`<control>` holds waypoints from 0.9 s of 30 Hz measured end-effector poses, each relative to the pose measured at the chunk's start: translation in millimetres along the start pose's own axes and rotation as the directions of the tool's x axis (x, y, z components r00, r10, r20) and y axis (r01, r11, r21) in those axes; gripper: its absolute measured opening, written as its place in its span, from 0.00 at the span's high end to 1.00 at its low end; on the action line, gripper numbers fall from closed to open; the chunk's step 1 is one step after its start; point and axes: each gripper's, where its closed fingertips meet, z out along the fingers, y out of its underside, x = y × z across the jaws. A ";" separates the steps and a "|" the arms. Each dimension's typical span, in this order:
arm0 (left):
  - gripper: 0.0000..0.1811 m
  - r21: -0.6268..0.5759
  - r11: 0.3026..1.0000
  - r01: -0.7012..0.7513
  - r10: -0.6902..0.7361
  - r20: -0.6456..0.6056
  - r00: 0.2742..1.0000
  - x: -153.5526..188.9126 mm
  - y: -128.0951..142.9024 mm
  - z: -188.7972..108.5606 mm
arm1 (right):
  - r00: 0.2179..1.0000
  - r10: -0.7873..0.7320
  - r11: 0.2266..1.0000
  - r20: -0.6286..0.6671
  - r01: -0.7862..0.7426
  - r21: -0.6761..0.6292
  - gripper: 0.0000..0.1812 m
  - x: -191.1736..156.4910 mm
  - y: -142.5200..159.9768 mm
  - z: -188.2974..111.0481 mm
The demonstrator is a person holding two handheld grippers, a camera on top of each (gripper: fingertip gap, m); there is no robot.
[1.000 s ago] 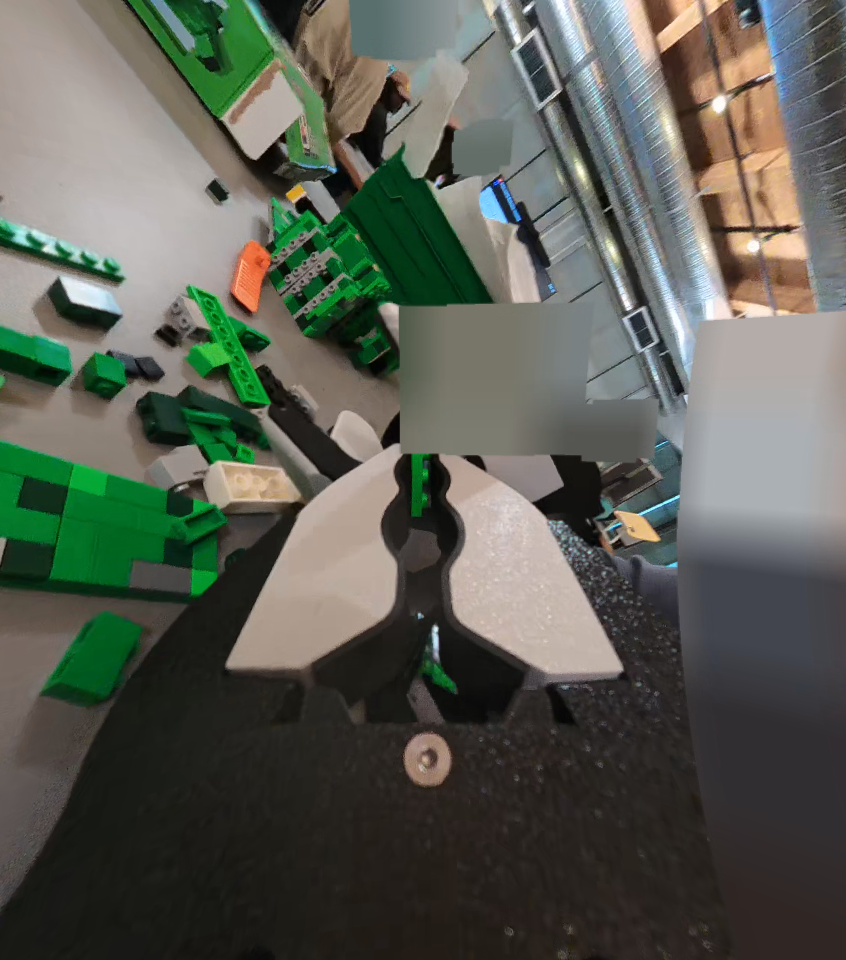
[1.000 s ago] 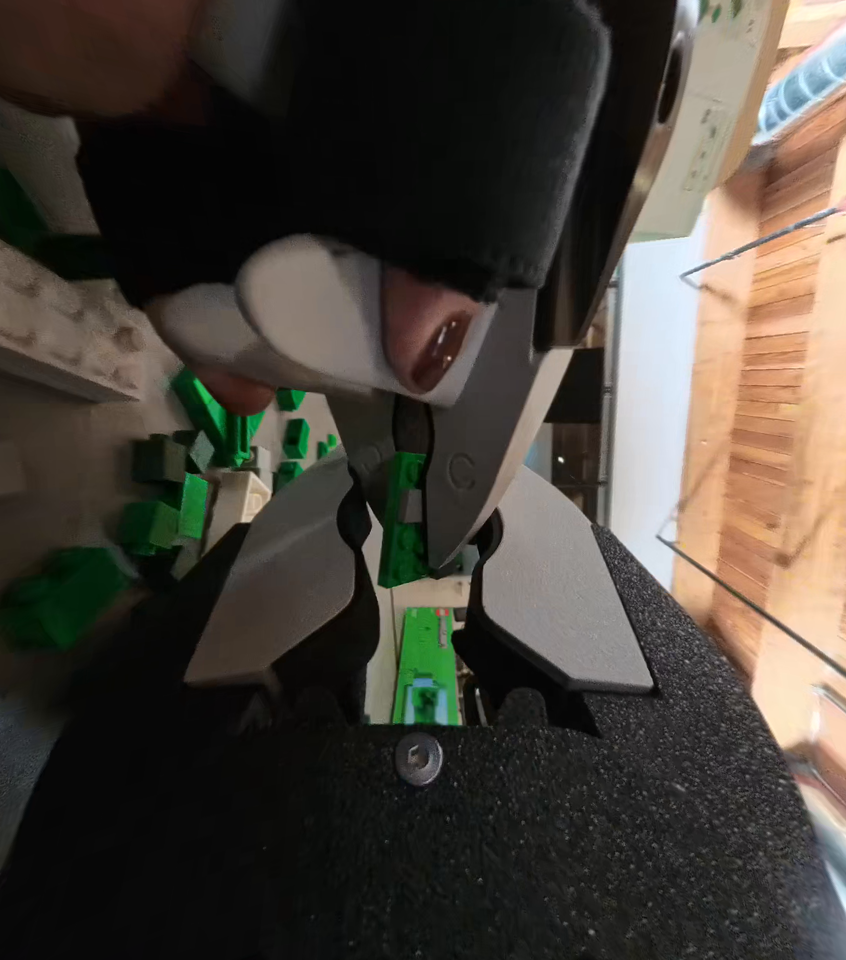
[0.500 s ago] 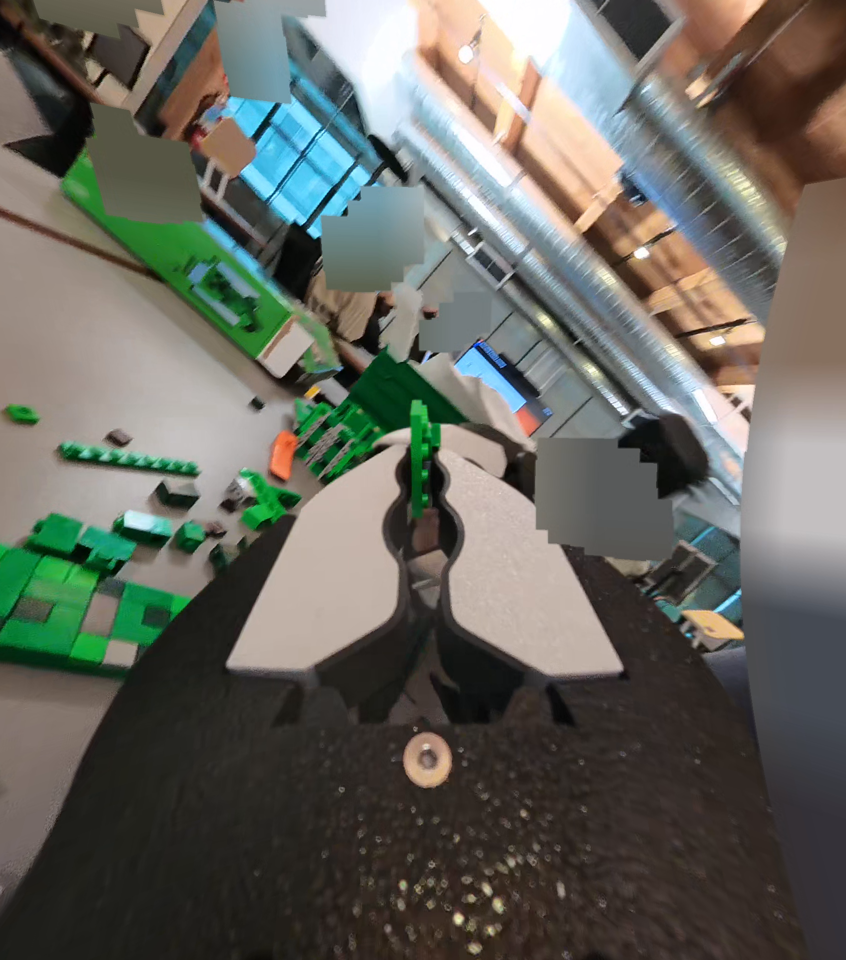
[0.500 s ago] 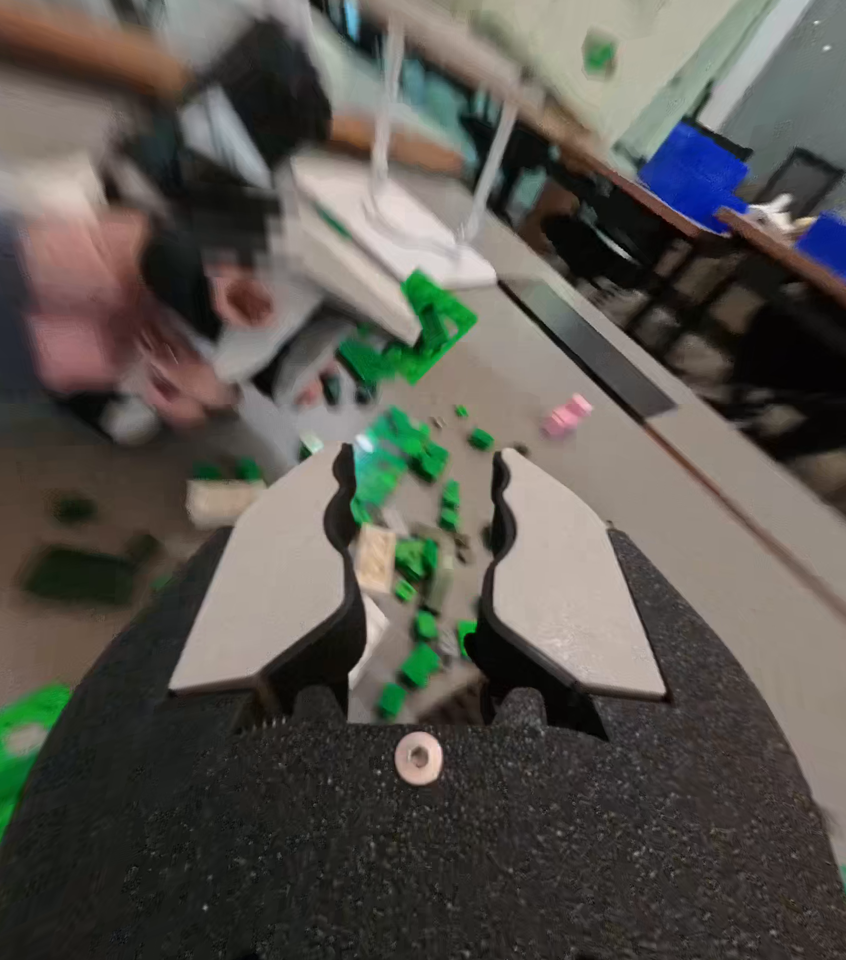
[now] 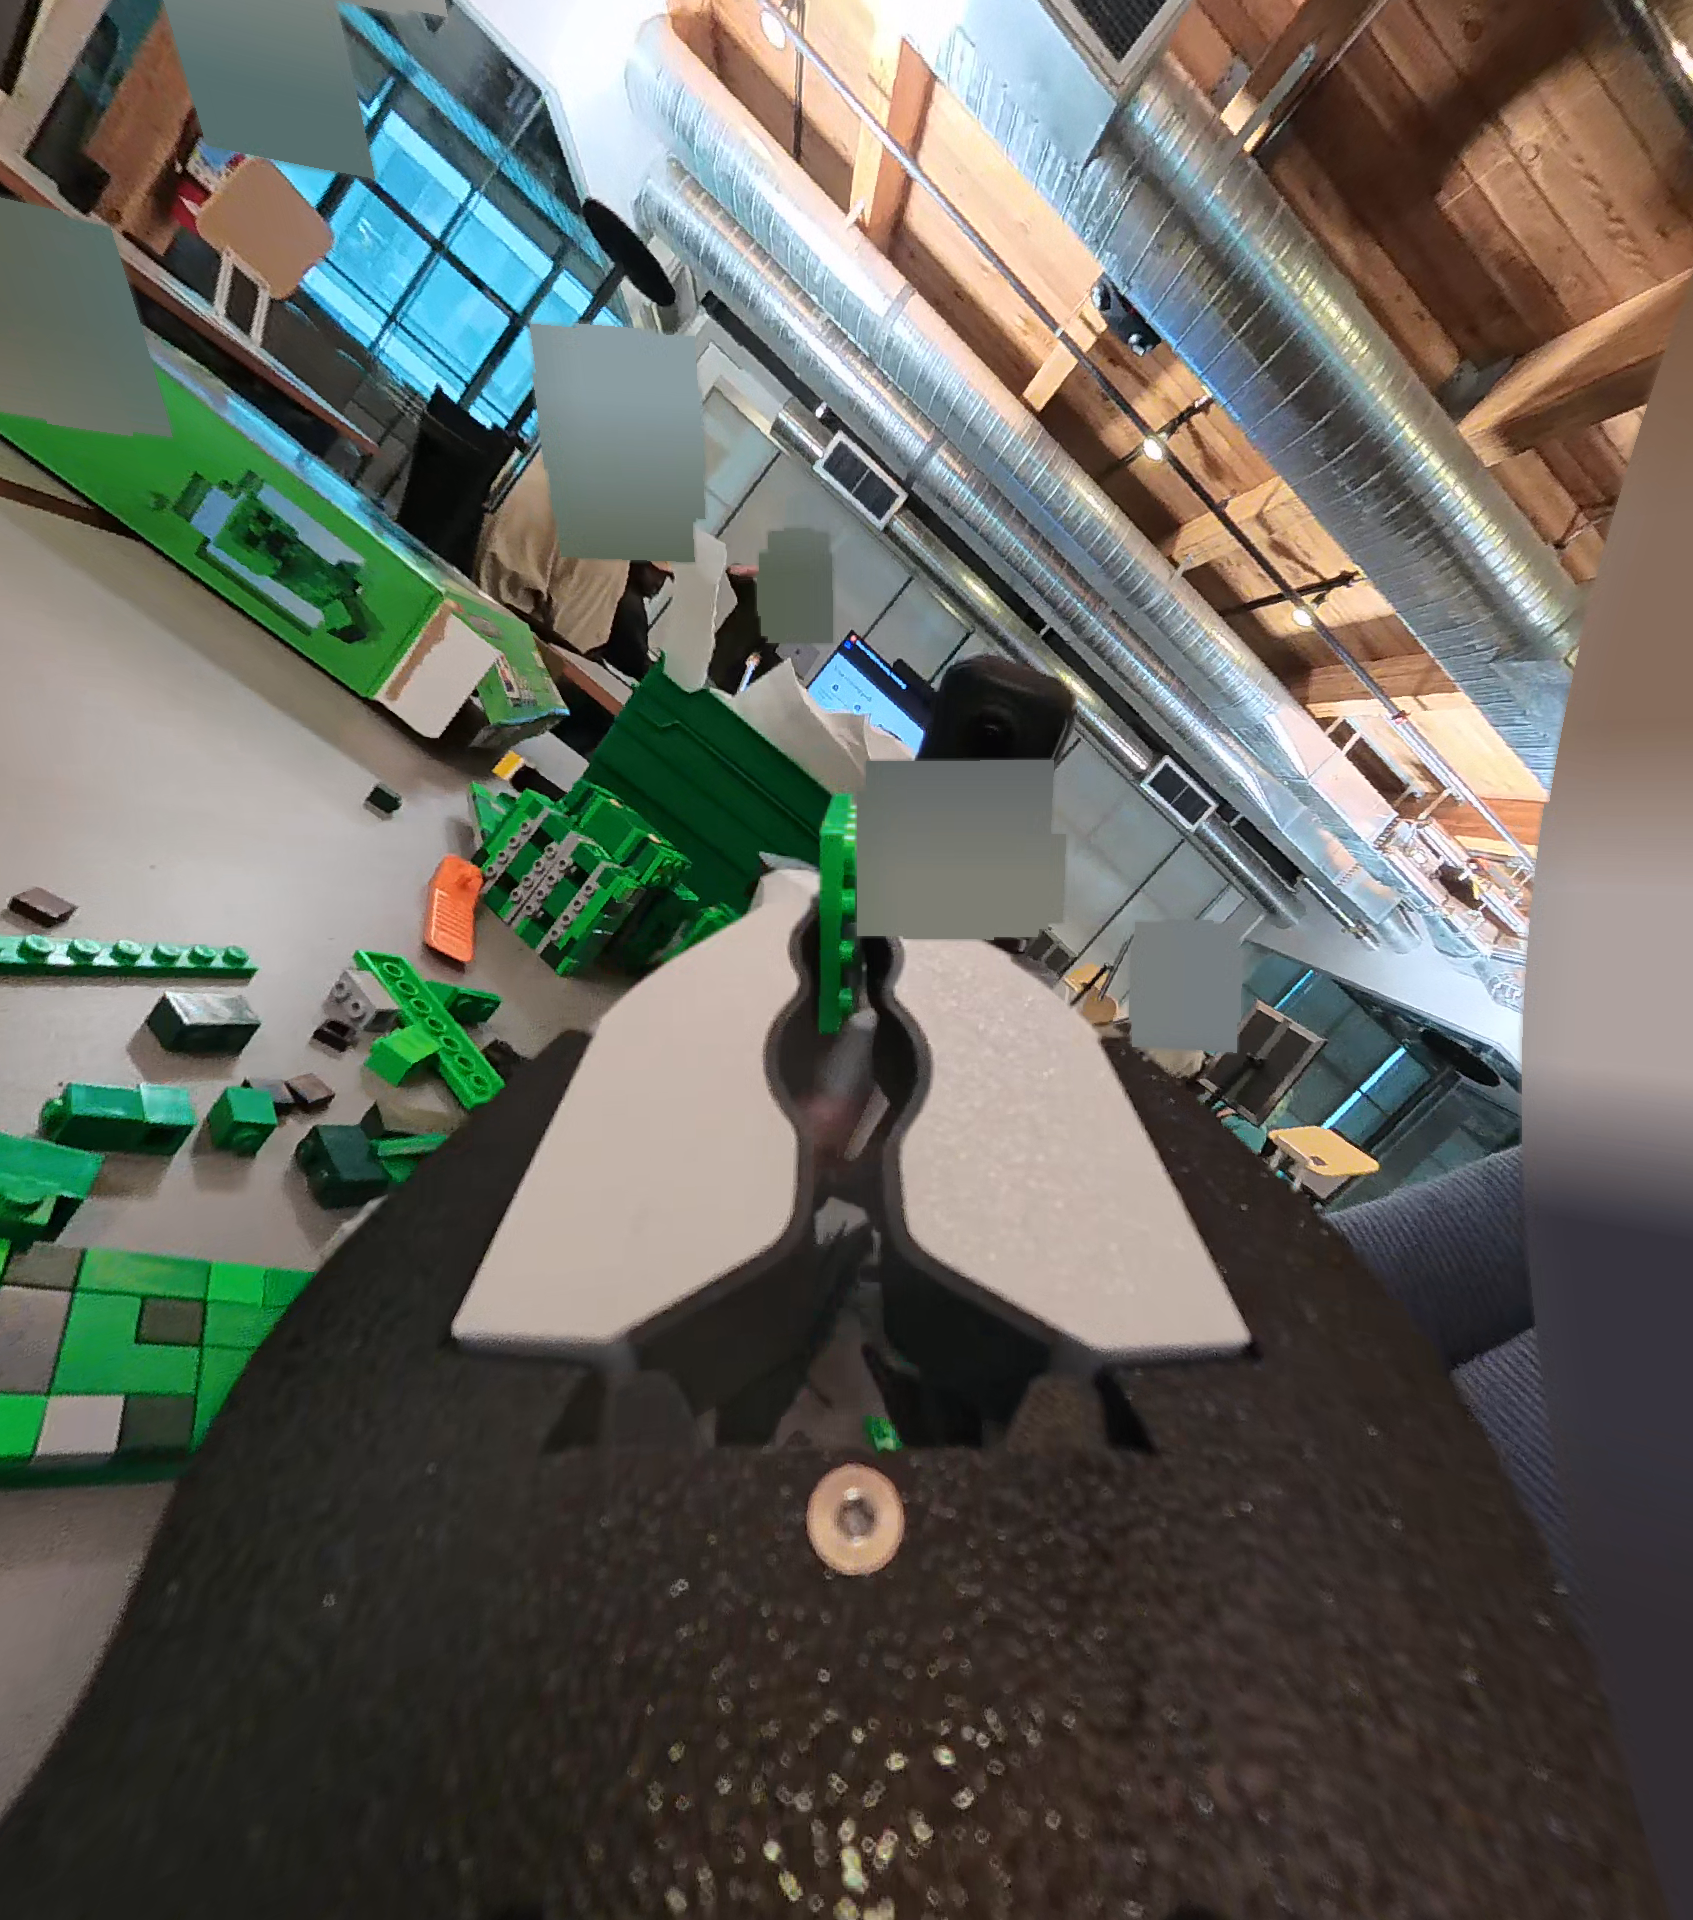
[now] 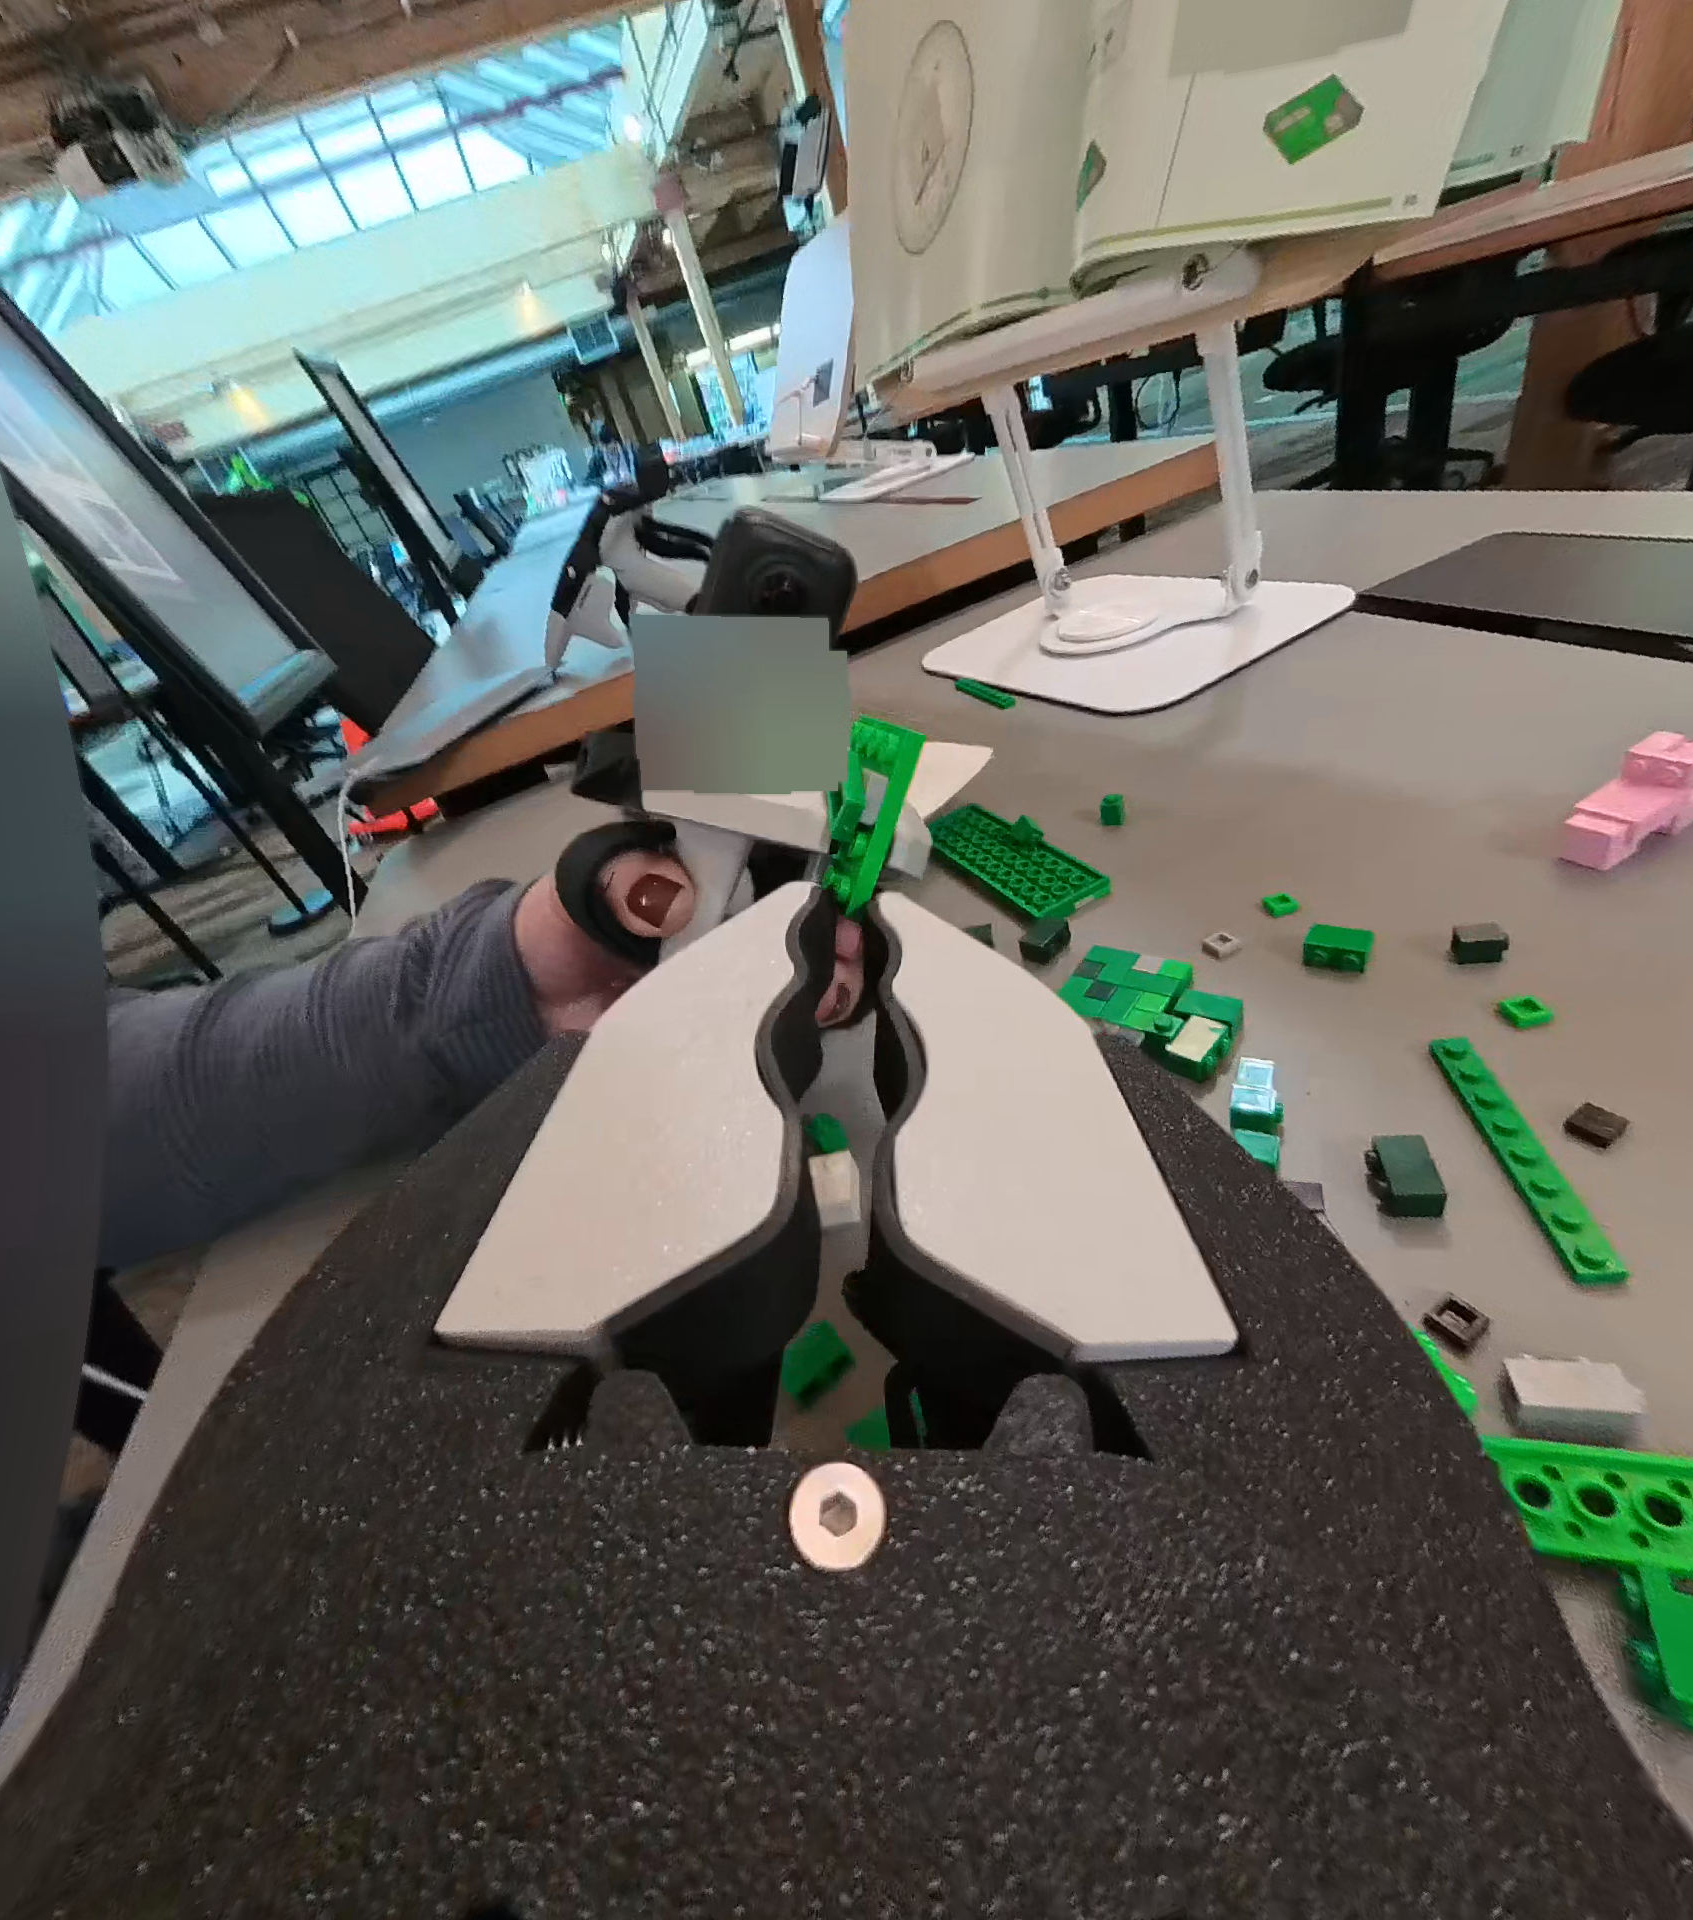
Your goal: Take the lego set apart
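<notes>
A small bright green lego plate assembly point(image 5: 837, 914) is pinched edge-on between the tips of my left gripper point(image 5: 840, 940), lifted above the table. In the right wrist view the same green piece point(image 6: 873, 800) stands between the two grippers. My right gripper point(image 6: 844, 909) is shut on its lower end. The left gripper's white fingers point(image 6: 769, 816) clamp it from the opposite side, with a person's hand behind them. In the left wrist view the right gripper is mostly hidden behind a mosaic patch.
The grey table point(image 5: 94, 727) holds loose green, dark and grey bricks, a part-built green model point(image 5: 572, 883), an orange separator point(image 5: 450, 920), a tiled green panel point(image 5: 42, 1351) and a green box point(image 5: 281, 551). A pink lego pig point(image 6: 1642, 800), long green plate point(image 6: 1522, 1158) and white stand point(image 6: 1133, 634) lie to the right. The grippers are tip to tip, or close to it. The pink lego pig point(image 6: 1642, 800) is about 25 cm from both grippers' fingertips.
My right gripper, open and swinging over the table half a second ago, has come back and shut on the green piece. My left gripper kept its hold and tilted upward.
</notes>
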 end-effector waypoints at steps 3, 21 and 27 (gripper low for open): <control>0.94 -0.113 0.992 0.054 -0.049 0.046 0.998 -8.0 13.1 -1.4 | 0.997 -0.073 0.992 -0.017 0.071 -0.104 0.98 2.7 9.7 -2.8; 0.95 -0.447 0.855 -0.264 0.291 -0.008 0.957 8.9 47.5 -2.4 | 0.860 -0.396 0.572 0.322 0.505 -0.646 0.98 2.3 66.4 -47.0; 0.85 -0.621 0.754 -0.216 0.280 0.006 0.960 -0.3 77.5 -10.5 | 0.865 -0.278 0.605 0.417 0.495 -0.624 0.98 -17.6 62.5 -56.8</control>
